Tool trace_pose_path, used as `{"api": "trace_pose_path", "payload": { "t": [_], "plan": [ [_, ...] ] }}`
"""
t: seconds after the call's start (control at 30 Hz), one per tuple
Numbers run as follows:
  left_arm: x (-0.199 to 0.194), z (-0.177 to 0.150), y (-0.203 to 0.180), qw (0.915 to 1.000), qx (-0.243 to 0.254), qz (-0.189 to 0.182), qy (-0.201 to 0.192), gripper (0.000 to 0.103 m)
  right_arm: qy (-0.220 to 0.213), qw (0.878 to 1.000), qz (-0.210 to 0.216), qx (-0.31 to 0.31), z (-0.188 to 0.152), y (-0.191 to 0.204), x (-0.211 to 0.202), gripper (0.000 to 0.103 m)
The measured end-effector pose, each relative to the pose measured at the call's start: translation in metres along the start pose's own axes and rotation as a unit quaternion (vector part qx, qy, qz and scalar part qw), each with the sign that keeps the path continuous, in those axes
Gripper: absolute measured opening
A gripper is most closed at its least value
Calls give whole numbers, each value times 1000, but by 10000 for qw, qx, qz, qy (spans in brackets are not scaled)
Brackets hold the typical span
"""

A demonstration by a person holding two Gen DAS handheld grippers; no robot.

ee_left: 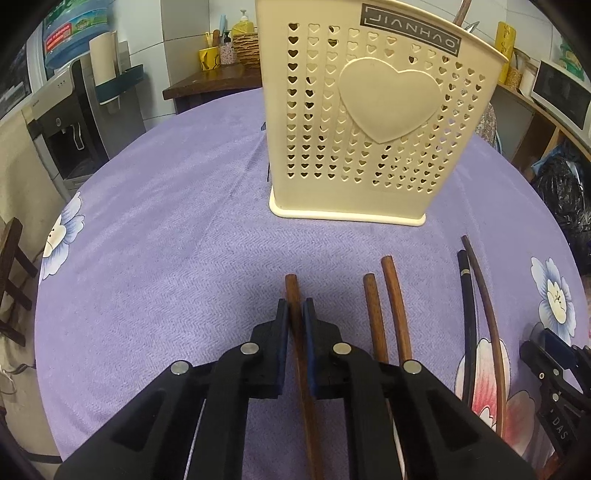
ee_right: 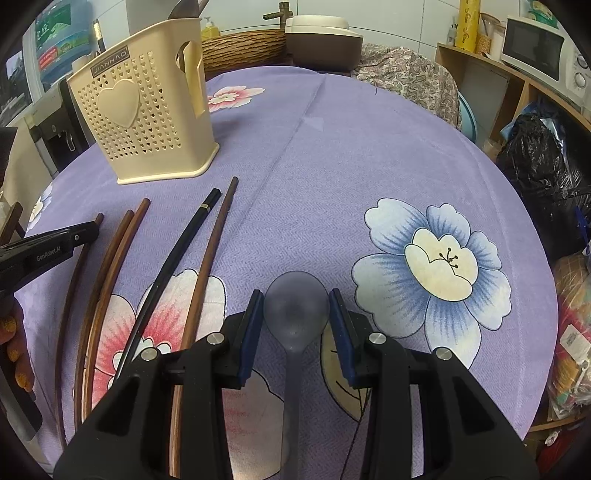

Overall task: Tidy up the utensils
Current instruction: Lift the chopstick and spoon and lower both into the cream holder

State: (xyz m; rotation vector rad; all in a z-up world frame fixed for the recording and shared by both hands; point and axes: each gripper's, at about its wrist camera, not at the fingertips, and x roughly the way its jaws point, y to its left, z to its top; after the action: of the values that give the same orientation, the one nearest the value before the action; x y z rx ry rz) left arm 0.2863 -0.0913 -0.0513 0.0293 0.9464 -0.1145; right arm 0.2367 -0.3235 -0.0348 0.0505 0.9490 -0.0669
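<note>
A cream perforated utensil holder (ee_left: 373, 110) stands upright on the purple floral tablecloth; it also shows in the right wrist view (ee_right: 147, 114). Several chopsticks lie side by side before it. My left gripper (ee_left: 295, 314) is closed around the leftmost brown chopstick (ee_left: 293, 295), which lies on the cloth. Two brown chopsticks (ee_left: 391, 295) lie just right of it, then a black chopstick (ee_left: 466, 288) and a dark brown one (ee_left: 487, 302). My right gripper (ee_right: 295, 306) is open, its jaws on either side of a translucent grey spoon (ee_right: 295, 310) lying on the cloth.
The round table's edge (ee_right: 524, 206) curves close on the right, with a black bag (ee_right: 546, 166) and shelves beyond. A water dispenser (ee_left: 70, 122) stands left. A wicker basket (ee_right: 243, 46) and a cooker (ee_right: 321, 33) sit behind the table.
</note>
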Motion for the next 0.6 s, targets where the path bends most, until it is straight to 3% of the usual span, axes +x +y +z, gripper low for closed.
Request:
{"api": "trace_pose_path", "payload": {
  "t": [0.3,0.6],
  "plan": [
    [-6,5,7,9997,-43,-208,-135,9,-163,9997,145,89,5,-6,-10,37],
    [-70,18,19,9946,-90,-527,-893,8,-643,9958,657,17,24,-9,-62,37]
  ]
}}
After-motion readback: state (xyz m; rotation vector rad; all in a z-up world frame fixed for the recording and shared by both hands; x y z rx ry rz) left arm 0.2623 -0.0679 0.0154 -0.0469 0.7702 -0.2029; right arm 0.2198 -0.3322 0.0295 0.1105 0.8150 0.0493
